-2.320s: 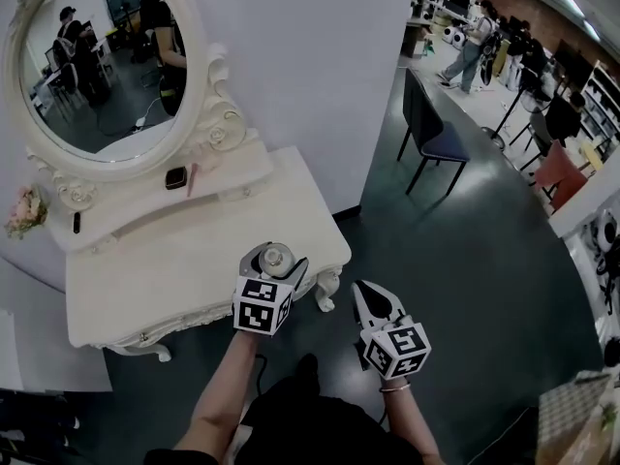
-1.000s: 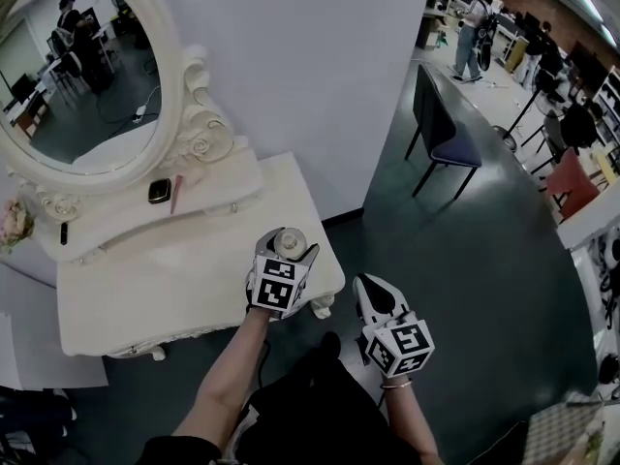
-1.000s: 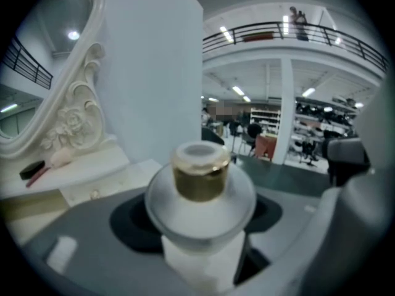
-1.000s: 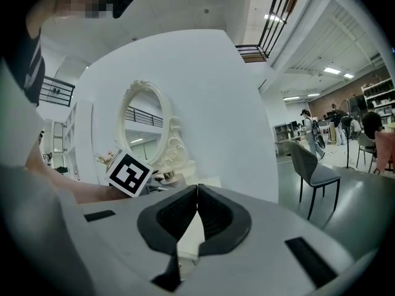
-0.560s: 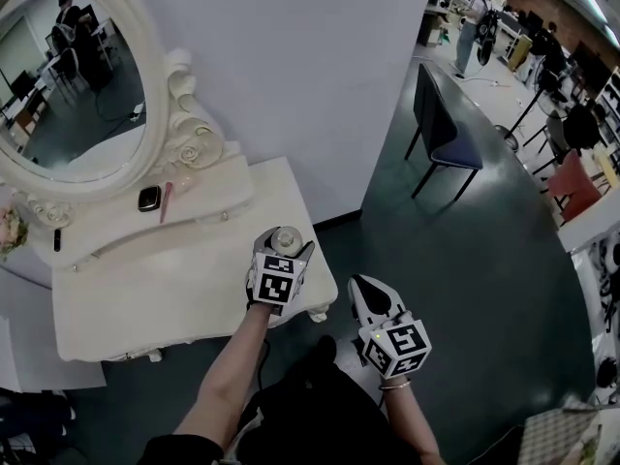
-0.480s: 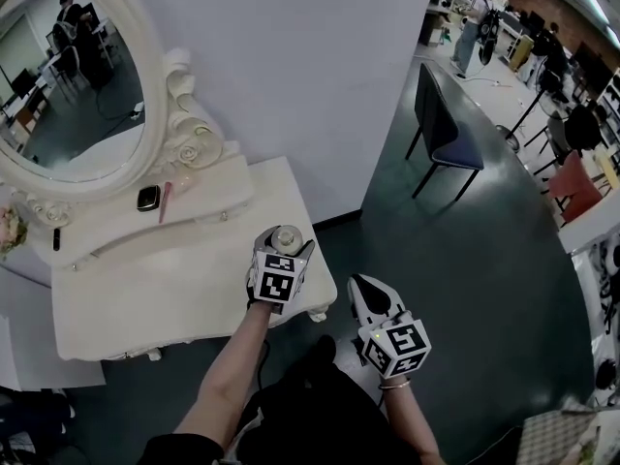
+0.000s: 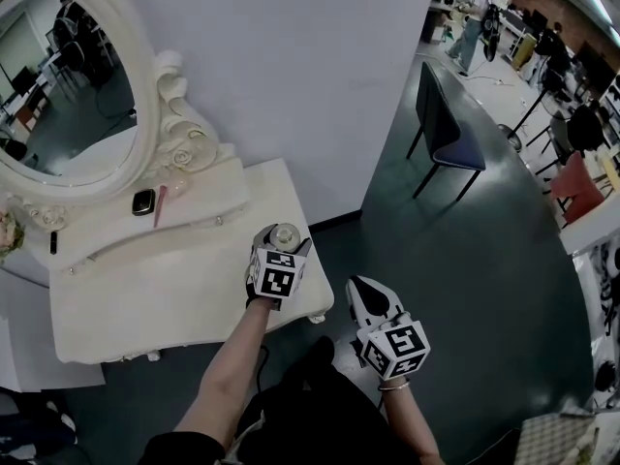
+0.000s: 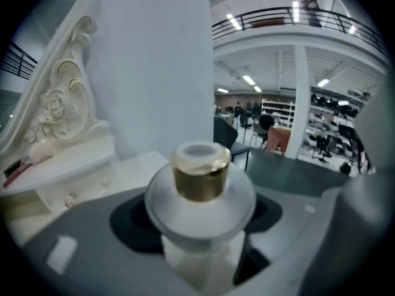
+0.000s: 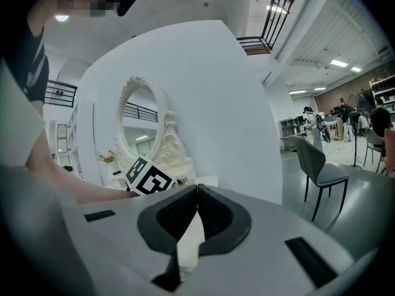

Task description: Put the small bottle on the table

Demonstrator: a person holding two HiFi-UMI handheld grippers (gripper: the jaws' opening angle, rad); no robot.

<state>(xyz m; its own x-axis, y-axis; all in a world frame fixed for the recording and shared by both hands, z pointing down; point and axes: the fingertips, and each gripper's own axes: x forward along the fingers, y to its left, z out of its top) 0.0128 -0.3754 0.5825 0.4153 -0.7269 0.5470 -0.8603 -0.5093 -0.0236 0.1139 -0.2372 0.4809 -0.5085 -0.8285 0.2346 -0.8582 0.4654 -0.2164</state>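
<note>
A small frosted bottle [image 7: 284, 234] [image 8: 200, 208] with a gold collar and a pale cap sits upright between the jaws of my left gripper [image 7: 282, 241] [image 8: 199, 251], which is shut on it. The gripper holds it over the front right part of the white dressing table [image 7: 165, 289]. My right gripper [image 7: 365, 295] [image 9: 197, 190] hangs off the table's right corner over the dark floor, with its jaws pressed together and nothing between them.
An oval mirror [image 7: 58, 95] in a carved white frame stands at the back of the table. On the raised shelf [image 7: 208, 194] lie a small dark compact [image 7: 142, 201] and a pink stick [image 7: 159, 193]. A dark chair [image 7: 448, 134] stands on the floor to the right.
My left gripper has carried the bottle from the table's front edge a little further over the tabletop. The head view has swung slightly right. The right gripper has barely moved.
</note>
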